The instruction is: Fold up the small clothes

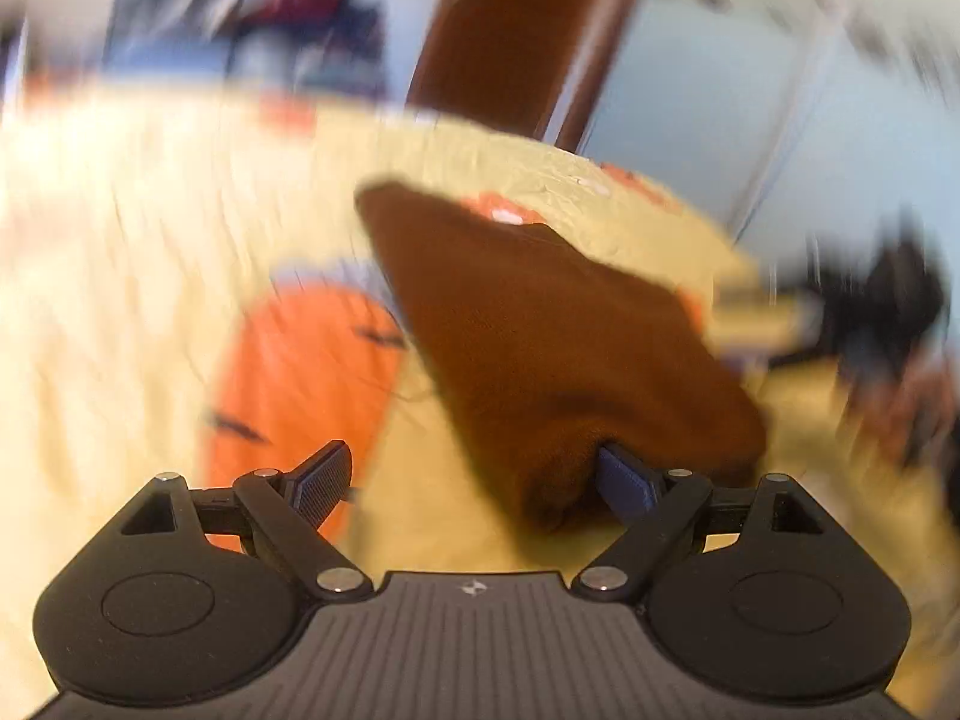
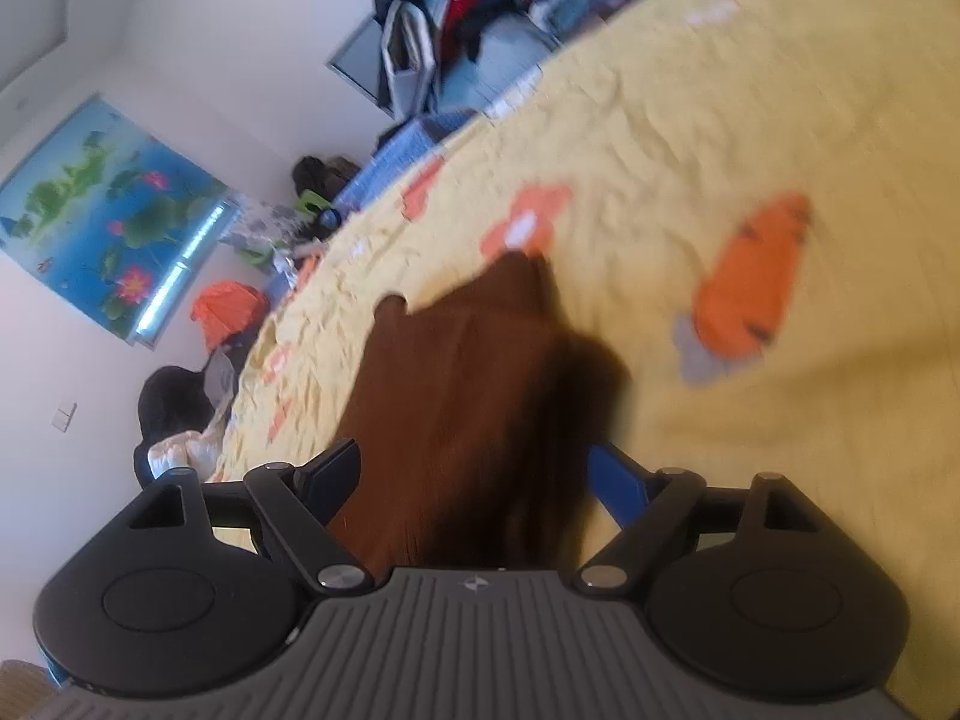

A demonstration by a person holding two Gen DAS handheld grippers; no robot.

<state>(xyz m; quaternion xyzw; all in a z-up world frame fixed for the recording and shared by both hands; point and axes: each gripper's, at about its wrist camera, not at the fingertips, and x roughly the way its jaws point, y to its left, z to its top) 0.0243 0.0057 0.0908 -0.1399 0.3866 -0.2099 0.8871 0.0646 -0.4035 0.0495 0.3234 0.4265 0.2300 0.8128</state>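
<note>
A small brown garment [image 1: 540,324] lies on a yellow bedspread [image 1: 120,240] with orange prints. In the left wrist view my left gripper [image 1: 474,480] is open; its right finger [image 1: 624,477] touches the garment's near edge, the left finger [image 1: 321,480] is over bare bedspread. In the right wrist view the same brown garment [image 2: 456,396] runs between the spread fingers of my right gripper [image 2: 474,480], which is open just above it. The left view is motion-blurred.
A brown wooden post [image 1: 510,30] stands beyond the bed. A pile of clothes [image 2: 468,6], a lotus picture [image 2: 102,210] on the wall and an orange bag [image 2: 228,312] lie past the bed's far edge [image 2: 336,252].
</note>
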